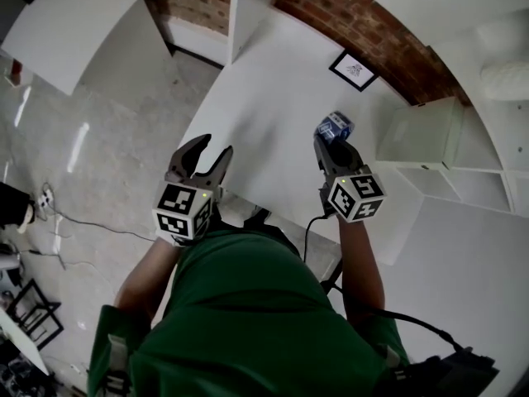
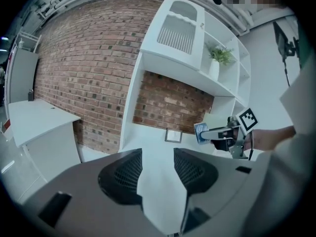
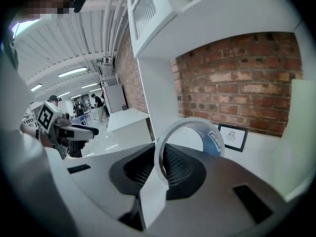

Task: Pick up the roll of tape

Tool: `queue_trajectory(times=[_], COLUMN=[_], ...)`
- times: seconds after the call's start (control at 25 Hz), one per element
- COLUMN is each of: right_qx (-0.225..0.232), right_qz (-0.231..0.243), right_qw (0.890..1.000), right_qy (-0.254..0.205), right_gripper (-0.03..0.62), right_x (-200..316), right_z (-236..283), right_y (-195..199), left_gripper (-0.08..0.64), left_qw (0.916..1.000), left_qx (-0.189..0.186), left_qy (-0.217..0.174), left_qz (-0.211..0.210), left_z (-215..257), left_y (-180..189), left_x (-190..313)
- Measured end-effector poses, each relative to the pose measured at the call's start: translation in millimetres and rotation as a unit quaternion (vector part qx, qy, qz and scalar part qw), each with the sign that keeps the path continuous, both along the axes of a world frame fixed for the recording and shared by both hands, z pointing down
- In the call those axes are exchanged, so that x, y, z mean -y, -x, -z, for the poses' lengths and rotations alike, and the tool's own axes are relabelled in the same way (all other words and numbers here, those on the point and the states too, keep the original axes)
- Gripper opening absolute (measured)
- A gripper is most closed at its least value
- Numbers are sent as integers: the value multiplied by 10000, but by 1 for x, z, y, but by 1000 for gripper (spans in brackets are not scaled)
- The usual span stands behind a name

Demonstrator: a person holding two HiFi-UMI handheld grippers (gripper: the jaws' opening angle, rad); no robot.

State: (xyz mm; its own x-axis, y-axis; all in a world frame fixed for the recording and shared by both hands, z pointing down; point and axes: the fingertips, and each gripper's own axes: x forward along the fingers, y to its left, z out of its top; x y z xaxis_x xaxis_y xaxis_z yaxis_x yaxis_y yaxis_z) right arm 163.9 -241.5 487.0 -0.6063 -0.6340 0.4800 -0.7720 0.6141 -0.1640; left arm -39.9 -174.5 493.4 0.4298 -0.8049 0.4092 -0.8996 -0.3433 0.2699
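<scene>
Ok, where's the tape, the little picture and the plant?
roll of tape [image 3: 213, 142], right gripper view, its blue printed part.
picture frame [image 1: 354, 70], head view, its middle.
plant [image 2: 220, 56], left gripper view, its leaves.

A white tabletop was seen stretching from the centre of the head view toward the upper right, where it was met by a brick wall. A small black-framed picture was set on it at the wall's foot, apparently propped upright. In the upper right of the left gripper view, a potted plant was carried on a white shelf.
</scene>
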Motion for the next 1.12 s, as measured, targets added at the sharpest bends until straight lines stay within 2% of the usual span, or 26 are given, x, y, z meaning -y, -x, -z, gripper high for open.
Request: queue_trajectory(times=[0.4,0.76,1.12], right_qx=[790,1260,1415], right_qz=[66,158,278], right_qw=[9904,9783,9702], right_qy=[-1137,-1637,-1947], right_gripper=[63,63,63], right_x=[-14,-20,-21], right_z=[108,145,173], right_y=[6,4,5], left_gripper=[210,210,210], left_qw=[9985,9932,9905], left_qx=[-117,-179,-192], left_qy=[-529,-1137,-1339], left_qz=[-61,-155,-228], left_z=[56,112,133], left_y=[-15,-29,-35], left_x=[26,45,56])
